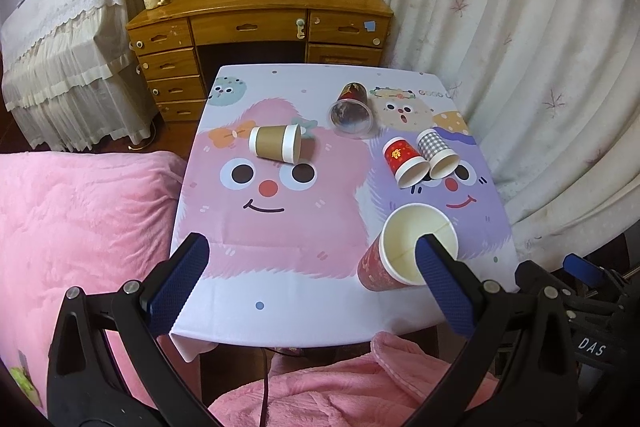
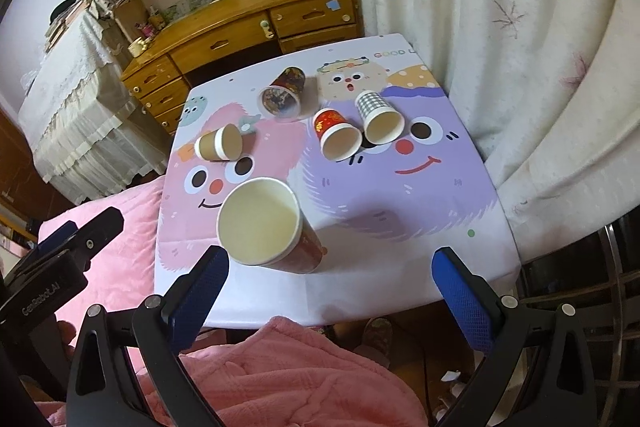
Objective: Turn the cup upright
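The large red paper cup with a cream-white inside stands on its base near the front edge of the table, right of the middle in the left wrist view and left of the middle in the right wrist view, its open mouth turned up and toward the cameras. It rests on the cartoon-printed tablecloth, where the pink furry face meets the purple one.

The left gripper has its jaws spread wide; its right blue pad overlaps the cup's rim in the picture, but whether it touches the cup cannot be told. The right gripper is also wide open, hovering at the near table edge with the cup just beyond its left finger, apart from it.

Farther back, four cups lie on their sides. A small red paper cup with a gold flower and a grey checked paper cup lie side by side on the purple face, mouths toward the near side. A brown paper cup with white bands lies on the pink face to the left. A dark patterned cup lies at the far middle.

Beyond the table stands a wooden desk with drawers; a pale curtain hangs on the right, and a pink fleece blanket lies in front.
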Motion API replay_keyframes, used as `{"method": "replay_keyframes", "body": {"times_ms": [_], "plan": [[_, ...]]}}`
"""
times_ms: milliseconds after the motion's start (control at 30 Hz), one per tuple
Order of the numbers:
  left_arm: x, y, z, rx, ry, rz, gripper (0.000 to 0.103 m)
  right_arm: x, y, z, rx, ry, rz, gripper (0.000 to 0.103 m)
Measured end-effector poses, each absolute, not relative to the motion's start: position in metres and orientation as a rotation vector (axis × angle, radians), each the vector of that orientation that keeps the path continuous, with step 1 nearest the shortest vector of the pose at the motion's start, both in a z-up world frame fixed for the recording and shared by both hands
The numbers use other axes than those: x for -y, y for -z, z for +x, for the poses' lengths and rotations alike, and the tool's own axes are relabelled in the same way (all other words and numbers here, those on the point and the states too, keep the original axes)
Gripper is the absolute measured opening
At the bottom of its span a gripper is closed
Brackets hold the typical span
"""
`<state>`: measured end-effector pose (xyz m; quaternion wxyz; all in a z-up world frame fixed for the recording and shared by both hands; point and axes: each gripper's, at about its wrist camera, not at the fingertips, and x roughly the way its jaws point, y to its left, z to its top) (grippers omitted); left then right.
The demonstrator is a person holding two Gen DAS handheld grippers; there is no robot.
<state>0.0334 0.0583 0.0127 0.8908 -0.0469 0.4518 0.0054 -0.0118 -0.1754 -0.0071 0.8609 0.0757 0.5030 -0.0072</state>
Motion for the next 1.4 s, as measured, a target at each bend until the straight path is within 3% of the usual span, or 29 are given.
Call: {"method": "replay_keyframes", "body": {"times_ms": [1400], "plan": [[-0.055,-0.007,0.036,-0.937,-0.045,-0.076,0.102,0.184,0.006,0.005,-1.064,0.000,0.091,0.102]]}}
